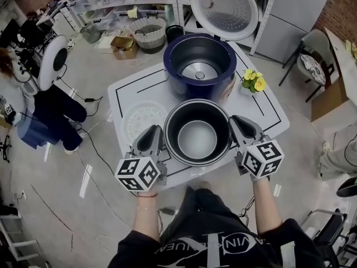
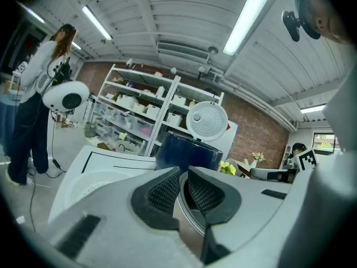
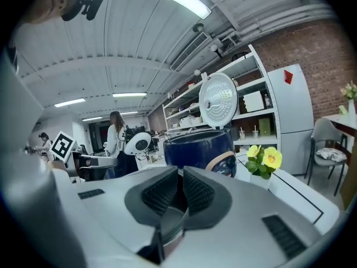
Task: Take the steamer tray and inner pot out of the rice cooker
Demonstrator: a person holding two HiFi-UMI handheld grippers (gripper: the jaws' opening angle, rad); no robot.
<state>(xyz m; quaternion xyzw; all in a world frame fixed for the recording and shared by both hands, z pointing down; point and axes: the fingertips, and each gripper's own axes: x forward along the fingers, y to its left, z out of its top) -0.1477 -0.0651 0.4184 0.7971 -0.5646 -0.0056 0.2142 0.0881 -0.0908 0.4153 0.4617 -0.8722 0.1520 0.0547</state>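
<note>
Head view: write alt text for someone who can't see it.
The left gripper and right gripper grip opposite rim edges of the empty inner pot, before the open rice cooker. The steamer tray lies on the table at left.

My right gripper point(image 3: 180, 177) has its pads pinched on the metal rim of the inner pot point(image 3: 170, 223). Past the jaws I see the blue rice cooker point(image 3: 198, 147) with its lid point(image 3: 217, 99) standing open. Yellow flowers point(image 3: 266, 158) sit just to its right.
</note>
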